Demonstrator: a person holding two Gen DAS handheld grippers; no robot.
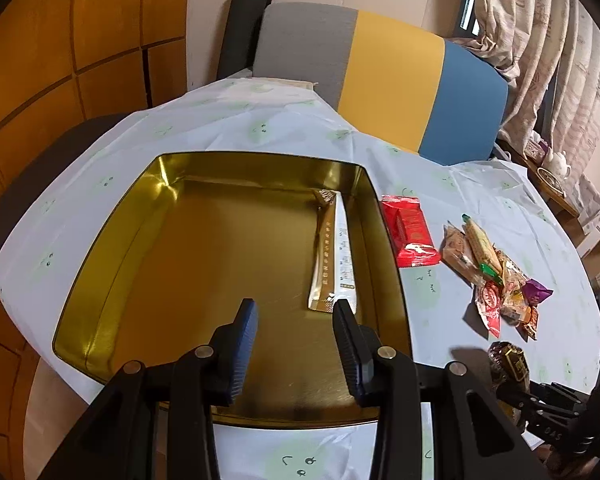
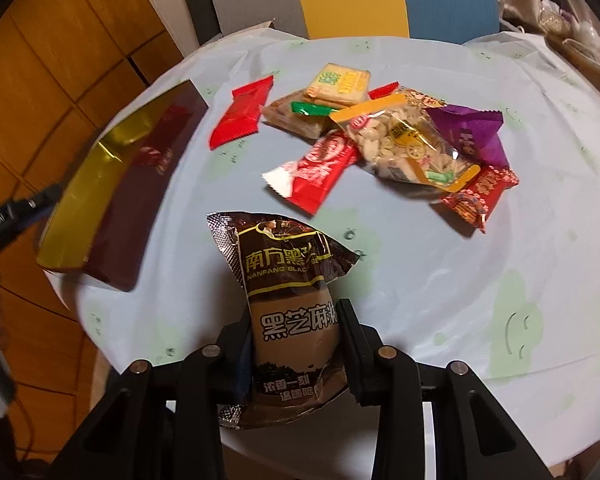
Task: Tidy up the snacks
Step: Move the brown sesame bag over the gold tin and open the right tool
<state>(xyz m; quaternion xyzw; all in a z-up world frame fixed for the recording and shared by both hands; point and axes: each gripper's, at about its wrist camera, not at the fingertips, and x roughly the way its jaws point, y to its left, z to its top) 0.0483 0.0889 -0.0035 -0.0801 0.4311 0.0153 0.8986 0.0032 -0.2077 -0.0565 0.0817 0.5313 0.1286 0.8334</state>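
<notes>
Right wrist: right gripper [image 2: 296, 336] clamps brown sachet [image 2: 288, 276]; left gripper [image 1: 294, 320] released over tin [image 1: 112, 236]. Next, likely: carry sachet toward 9 o'clock, into tin.

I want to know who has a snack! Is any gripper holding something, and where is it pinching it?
The right gripper holds the brown sesame packet, pinched across its lower half. The left gripper holds nothing; it is open over the gold tin.

Sachet [image 1: 336, 256] inside tin [image 1: 100, 248], along right wall; snack pile [image 1: 496, 276] on table right of tin.
</notes>
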